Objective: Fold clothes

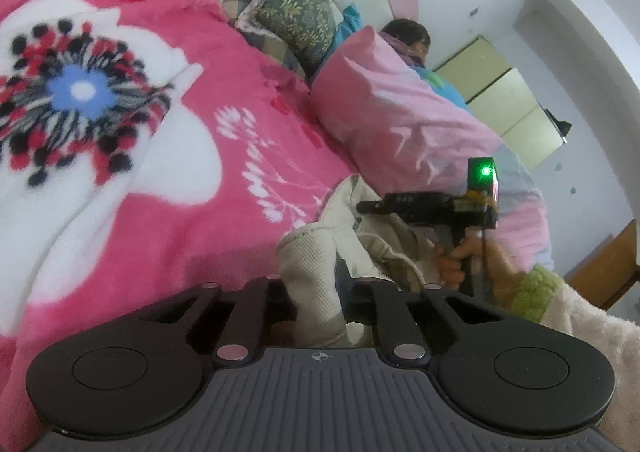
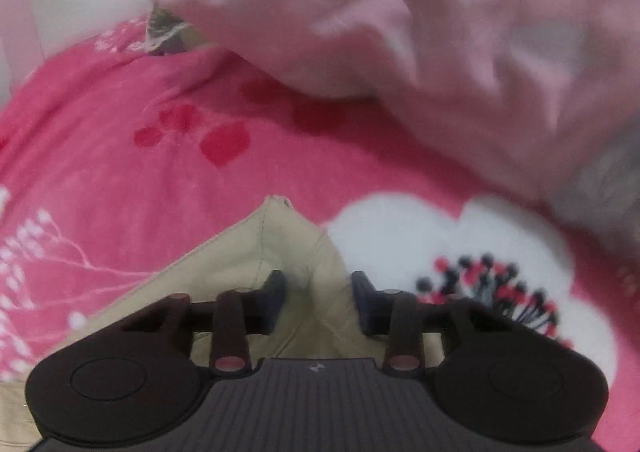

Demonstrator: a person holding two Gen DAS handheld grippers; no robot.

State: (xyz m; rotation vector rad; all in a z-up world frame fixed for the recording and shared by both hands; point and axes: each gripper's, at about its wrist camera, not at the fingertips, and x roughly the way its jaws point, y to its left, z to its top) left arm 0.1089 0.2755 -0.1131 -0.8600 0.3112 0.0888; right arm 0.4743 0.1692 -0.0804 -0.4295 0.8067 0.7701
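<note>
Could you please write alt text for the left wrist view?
The left claw is shut on a ribbed cream cuff of a garment lying on a pink floral blanket. To the right, a hand holds the right claw over the cream fabric, beside a pale pink quilt.

Cream garment [image 2: 288, 252] — crumpled, ribbed cuff [image 1: 316, 276] raised, one corner peaked — on the pink floral blanket [image 1: 160, 179]

Beige garment [image 2: 276, 252] corner between right gripper [image 2: 318, 292] fingers.
</note>
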